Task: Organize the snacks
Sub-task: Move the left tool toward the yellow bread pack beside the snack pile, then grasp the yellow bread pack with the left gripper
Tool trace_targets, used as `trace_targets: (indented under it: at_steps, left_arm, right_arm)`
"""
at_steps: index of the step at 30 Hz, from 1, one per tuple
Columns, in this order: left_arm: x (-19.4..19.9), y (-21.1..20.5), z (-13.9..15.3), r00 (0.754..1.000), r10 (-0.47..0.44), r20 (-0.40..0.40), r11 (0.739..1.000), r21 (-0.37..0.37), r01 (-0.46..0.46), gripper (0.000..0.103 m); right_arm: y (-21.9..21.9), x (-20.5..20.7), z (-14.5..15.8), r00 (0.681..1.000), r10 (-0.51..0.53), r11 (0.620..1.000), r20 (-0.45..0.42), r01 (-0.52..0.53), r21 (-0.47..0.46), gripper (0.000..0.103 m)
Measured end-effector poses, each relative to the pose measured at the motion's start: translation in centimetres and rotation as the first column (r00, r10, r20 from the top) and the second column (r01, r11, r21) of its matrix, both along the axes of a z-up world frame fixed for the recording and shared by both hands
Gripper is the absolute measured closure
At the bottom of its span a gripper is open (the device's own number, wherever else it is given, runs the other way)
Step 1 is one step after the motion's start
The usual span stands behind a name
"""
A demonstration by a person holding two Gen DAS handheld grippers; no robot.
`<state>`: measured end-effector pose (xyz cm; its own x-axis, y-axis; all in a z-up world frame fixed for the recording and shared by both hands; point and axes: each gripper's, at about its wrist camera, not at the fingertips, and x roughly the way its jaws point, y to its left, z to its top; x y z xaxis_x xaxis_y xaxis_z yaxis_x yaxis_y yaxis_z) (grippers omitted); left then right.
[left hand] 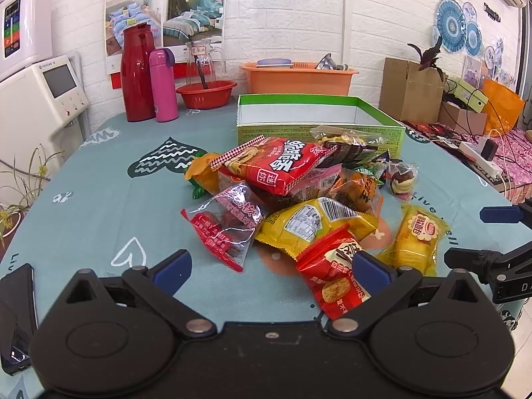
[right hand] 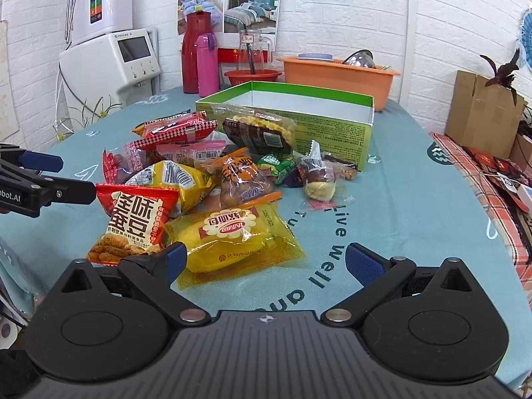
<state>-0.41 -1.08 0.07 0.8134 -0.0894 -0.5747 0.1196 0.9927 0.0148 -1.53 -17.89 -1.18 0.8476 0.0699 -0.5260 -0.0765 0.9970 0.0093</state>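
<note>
On the teal tablecloth (left hand: pixel 99 199) I see a heap of snack packets in front of a green box (left hand: pixel 319 123), which stands open at the far side, its floor hidden from me by the near wall. Much of the heap overlaps, so I cannot make out the lower packets.

At far left in my left wrist view a dark phone (left hand: pixel 16 312) is cut off by the frame edge. My left gripper (left hand: pixel 271 266) is spread wide and holds nothing; its right pad covers part of a red bean-snack packet (left hand: pixel 332 272), which lies flat with its long axis running near to far. I cannot tell if the pad touches it. A clear red packet (left hand: pixel 226 226) lies just beyond the left pad, pointing near-right. On top of the heap, a large red noodle packet (left hand: pixel 276 163) tilts, long axis left to right.

In the right wrist view my right gripper (right hand: pixel 266 262) is also wide apart and empty. A yellow soft-bread packet (right hand: pixel 232 239) lies flat between its fingers, nearer the left one, long axis left to right.
</note>
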Motion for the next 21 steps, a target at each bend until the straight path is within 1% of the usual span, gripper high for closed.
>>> trace_targets:
  at_steps: [17,21]
  left_arm:
    - [0.06,-0.39,-0.15,1.000,-0.004,-0.005,1.000,0.005,0.004,0.000]
    - [0.01,-0.52,-0.23,1.000,-0.009,-0.003,1.000,0.002,0.009,0.000]
  right_arm:
    - [-0.49,-0.30,-0.28,1.000,-0.003,1.000,0.003,0.003,0.017,0.000]
    - [-0.68,-0.55,-0.30,0.999,-0.022,0.999,0.025,0.021,0.029,0.000]
